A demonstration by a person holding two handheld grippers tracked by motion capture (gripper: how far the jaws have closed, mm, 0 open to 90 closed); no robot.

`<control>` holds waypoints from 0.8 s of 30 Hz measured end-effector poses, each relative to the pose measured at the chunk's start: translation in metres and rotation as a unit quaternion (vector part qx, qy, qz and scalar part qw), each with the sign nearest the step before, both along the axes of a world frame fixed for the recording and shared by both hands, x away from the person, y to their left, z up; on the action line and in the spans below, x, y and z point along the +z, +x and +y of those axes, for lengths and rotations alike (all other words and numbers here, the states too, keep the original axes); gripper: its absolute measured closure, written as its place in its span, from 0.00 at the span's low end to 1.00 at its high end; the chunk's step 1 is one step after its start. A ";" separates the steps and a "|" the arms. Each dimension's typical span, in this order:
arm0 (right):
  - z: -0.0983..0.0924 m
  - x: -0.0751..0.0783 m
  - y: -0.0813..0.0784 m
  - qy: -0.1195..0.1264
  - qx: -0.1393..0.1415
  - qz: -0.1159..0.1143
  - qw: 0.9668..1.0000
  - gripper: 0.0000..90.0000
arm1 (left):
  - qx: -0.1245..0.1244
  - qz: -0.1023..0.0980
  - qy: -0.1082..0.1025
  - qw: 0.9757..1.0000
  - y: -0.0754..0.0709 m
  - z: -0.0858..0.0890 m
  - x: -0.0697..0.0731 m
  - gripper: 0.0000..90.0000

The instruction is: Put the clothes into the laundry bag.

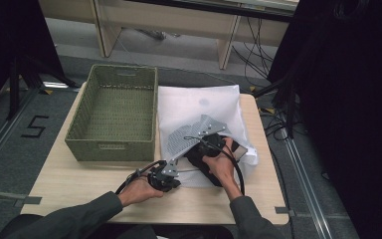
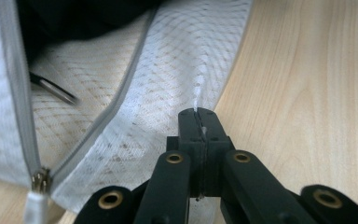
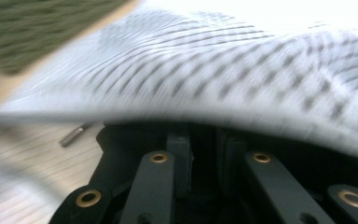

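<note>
White mesh zip bag (image 1: 199, 107) lay on wooden table (image 1: 79, 174), just right of green woven basket (image 1: 114, 112); black garment (image 1: 204, 159) at its near opening.
Left gripper view: left gripper (image 2: 198, 116) clamped on bag's edge, zipper pull (image 2: 39, 179) nearby.
Right gripper view: right gripper (image 3: 200, 140) under lifted mesh, on dark garment; jaw state impossible to tell.

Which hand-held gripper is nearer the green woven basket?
Left. The left hand-held gripper sits just off the green woven basket's near right corner; the right hand-held gripper is farther right, in the white mesh bag.
</note>
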State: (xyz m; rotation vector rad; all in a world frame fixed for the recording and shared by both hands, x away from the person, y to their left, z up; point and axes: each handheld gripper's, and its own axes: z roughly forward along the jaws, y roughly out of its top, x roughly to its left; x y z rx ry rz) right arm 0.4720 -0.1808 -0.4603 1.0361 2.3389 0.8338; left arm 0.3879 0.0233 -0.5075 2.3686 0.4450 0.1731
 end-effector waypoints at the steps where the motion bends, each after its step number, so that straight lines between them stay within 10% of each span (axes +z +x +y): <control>1: -0.001 0.000 0.005 0.002 -0.011 -0.003 1.000 0.89 | -0.006 -0.002 0.008 1.000 0.000 0.001 0.001 0.99; 8: -0.006 0.003 0.021 0.045 -0.021 0.001 0.999 0.80 | -0.008 0.006 0.006 1.000 0.003 0.001 0.002 0.99; 12: -0.011 0.023 0.002 0.075 0.005 0.022 0.997 0.62 | 0.008 0.011 -0.014 1.000 0.001 -0.002 0.000 0.99; 18: -0.041 0.052 -0.040 0.108 0.031 0.020 0.993 0.48 | -0.015 -0.001 0.014 1.000 0.004 0.000 0.002 0.99; 24: -0.074 0.025 -0.067 0.076 -0.006 0.069 0.995 0.42 | -0.005 0.004 0.001 1.000 0.003 -0.002 0.001 0.99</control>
